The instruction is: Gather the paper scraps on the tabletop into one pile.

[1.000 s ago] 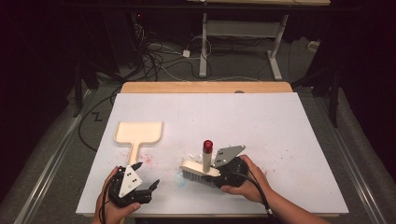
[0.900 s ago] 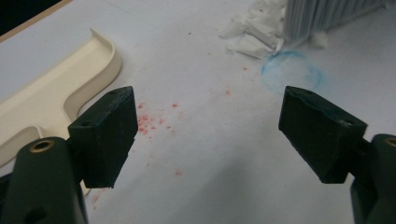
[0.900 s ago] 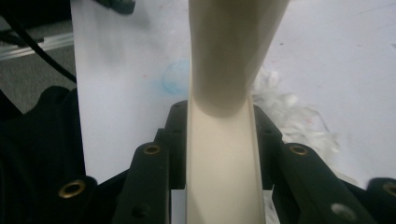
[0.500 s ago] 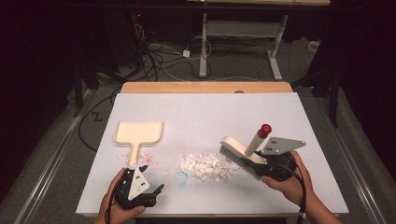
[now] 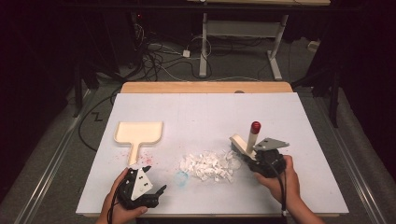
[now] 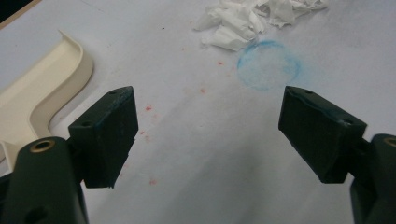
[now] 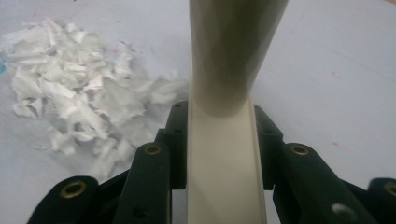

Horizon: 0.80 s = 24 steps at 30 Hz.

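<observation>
Since half a second ago the right gripper (image 5: 250,156) has come back toward the middle of the bench (image 5: 308,121), bringing the brush (image 5: 246,142) from farther right up to the right edge of the paper scraps (image 5: 210,164). A second ago the brush stood over the spot where the scraps now lie; the pile has since come into sight. Left gripper (image 5: 156,190) hardly shifted.

Right jaws clamped on the cream body of the brush (image 7: 224,154), one black pad on each side. Handle tilts up and away, red cap on top. Brush head sits low at the bench surface, just beside the scraps; cannot tell if bristles touch them.

Scraps (image 7: 79,107): loose white heap near the front edge, centre of the bench. Faint blue ring mark (image 6: 268,64) just left of the heap.

Left jaws stand wide apart, nothing between them, over bare bench near the front left corner. Cream dustpan (image 5: 139,133) lies flat behind that gripper, handle pointing toward the front edge, well apart from the scraps.
</observation>
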### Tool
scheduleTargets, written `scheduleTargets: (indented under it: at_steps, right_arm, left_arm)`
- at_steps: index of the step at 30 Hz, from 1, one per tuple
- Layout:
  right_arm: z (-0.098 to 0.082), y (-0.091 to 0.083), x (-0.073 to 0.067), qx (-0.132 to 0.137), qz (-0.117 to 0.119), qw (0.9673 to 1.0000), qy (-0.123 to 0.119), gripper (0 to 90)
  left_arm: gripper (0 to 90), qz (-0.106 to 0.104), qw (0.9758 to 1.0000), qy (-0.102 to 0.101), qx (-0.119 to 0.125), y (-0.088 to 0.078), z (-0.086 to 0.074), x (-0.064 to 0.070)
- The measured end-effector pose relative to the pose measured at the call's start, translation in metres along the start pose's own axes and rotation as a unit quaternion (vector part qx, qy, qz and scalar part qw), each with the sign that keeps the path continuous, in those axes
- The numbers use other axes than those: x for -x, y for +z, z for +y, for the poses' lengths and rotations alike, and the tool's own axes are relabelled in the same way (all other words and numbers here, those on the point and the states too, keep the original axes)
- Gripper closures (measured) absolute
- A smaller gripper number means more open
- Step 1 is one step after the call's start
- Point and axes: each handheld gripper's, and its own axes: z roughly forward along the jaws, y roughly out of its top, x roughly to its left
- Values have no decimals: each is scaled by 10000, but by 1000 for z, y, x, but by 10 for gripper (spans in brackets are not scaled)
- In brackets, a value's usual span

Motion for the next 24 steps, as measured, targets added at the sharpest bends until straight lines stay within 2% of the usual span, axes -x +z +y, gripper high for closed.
scheduleTargets:
  at_steps: [1, 2, 7, 8, 11, 12, 14, 16, 19, 20, 24]
  right_arm:
    - [5, 5, -12, 11, 24, 10000, -63, 679]
    - [5, 5, -12, 11, 24, 10000, -63, 679]
    - [14, 17, -36, 23, -61, 9998, -211, 678]
    - [18, 19, -41, 74, 17, 9998, -171, 678]
    - [21, 20, -48, 149, 39, 9997, -176, 679]
    - [26, 24, -56, 191, 166, 9995, -206, 678]
    - [28, 26, -60, 207, 160, 9995, -202, 679]
    - [32, 29, -66, 246, 273, 9991, -199, 678]
    - [37, 33, -74, 328, 322, 9986, -268, 679]
    - [39, 33, -76, 344, 344, 9986, -222, 679]
    - [45, 27, -68, 517, 270, 9981, -215, 679]
  left_arm:
    - [189, -8, 10000, -14, 17, 0, 0, 0]
    - [189, -12, 10000, -31, 34, -1, 0, 0]
    - [190, -25, 10000, -27, 63, -2, 0, 0]
    - [191, -29, 10000, -39, 69, -2, -1, 0]
    - [192, -43, 10000, -9, 18, 0, 0, 0]
    - [193, -46, 10000, 8, 1, 0, 0, 0]
    - [193, -59, 10000, 32, -22, 1, 0, 1]
    - [200, -59, 10000, 23, 12, 1, 0, 1]
    - [206, -50, 10000, 9, 5, 1, 0, 1]
    - [205, -54, 10000, 8, 1, 1, 0, 1]
    - [205, -62, 10000, 11, -13, 1, -1, 0]
